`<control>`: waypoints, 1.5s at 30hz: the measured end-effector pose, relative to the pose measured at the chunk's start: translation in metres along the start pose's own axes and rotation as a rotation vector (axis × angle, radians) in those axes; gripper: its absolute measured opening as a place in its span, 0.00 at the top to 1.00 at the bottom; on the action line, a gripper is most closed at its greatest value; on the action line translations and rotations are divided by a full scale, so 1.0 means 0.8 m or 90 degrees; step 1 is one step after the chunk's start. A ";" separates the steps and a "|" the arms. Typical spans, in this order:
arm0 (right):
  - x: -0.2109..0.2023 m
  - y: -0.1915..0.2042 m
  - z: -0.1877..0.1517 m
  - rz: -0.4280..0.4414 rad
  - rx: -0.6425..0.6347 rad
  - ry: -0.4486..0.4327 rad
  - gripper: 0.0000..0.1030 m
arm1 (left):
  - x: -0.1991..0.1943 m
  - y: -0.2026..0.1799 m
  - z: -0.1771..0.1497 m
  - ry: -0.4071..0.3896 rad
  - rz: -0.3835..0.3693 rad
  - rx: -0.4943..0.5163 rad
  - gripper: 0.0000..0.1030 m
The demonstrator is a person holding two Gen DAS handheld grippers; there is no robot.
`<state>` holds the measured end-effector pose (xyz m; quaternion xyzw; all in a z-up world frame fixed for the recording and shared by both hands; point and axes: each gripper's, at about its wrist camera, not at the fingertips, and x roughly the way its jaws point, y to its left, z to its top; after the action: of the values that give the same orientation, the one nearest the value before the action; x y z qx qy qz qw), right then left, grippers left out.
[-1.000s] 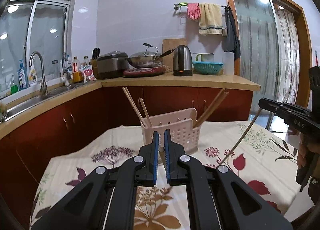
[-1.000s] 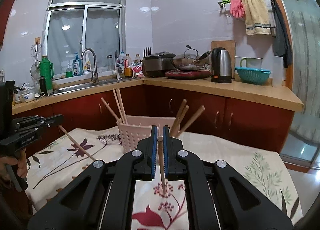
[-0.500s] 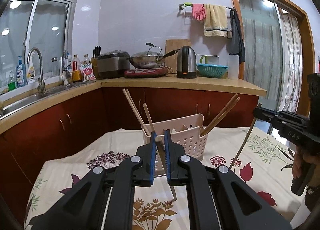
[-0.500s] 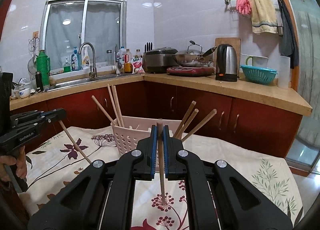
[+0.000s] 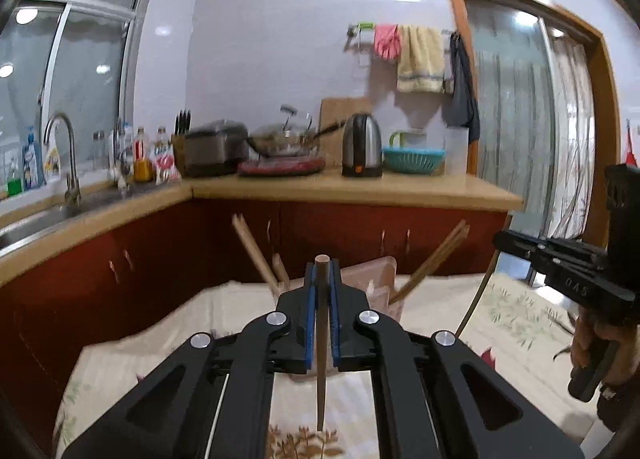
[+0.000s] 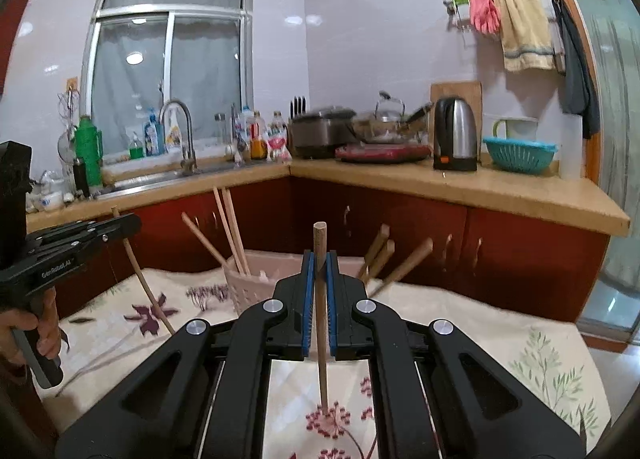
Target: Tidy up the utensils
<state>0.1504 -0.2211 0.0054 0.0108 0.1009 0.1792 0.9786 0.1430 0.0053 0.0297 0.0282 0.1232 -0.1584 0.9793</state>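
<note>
A pink slotted utensil holder [image 6: 256,279] stands on the flowered tablecloth, with several wooden chopsticks [image 6: 230,231] leaning out of it. In the left wrist view the holder [image 5: 378,279] is just beyond my fingers. My left gripper [image 5: 322,275] is shut on a wooden chopstick [image 5: 321,359] held upright, above the cloth. My right gripper [image 6: 319,263] is shut on another wooden chopstick [image 6: 321,331], upright, its tip near the cloth. Each gripper shows in the other's view: the left gripper [image 6: 120,225] at left, the right gripper [image 5: 504,239] at right.
The table with the flowered cloth [image 6: 520,351] sits in front of red cabinets [image 6: 520,251] and a counter with kettle [image 6: 456,135], wok, rice cooker, sink tap [image 6: 180,131] and teal basket [image 6: 520,153]. A glass door [image 5: 520,119] is at right.
Both grippers have risen and tilted up with their chopsticks over the last second. The holder now sits lower and closer behind the fingers in both views.
</note>
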 end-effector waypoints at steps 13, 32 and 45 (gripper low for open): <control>0.018 -0.016 0.096 0.022 0.001 -0.130 0.94 | 0.013 -0.004 0.095 -0.138 0.010 0.012 0.94; 0.140 -0.025 0.013 -0.023 -0.001 -0.033 0.92 | 0.131 0.021 0.015 -0.046 0.064 -0.050 0.81; 0.085 -0.008 0.013 -0.040 0.017 -0.023 0.54 | 0.076 0.011 0.006 -0.029 0.095 -0.061 0.25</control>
<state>0.2169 -0.2026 0.0018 0.0239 0.0863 0.1466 0.9851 0.2030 -0.0049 0.0195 -0.0129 0.1061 -0.0794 0.9911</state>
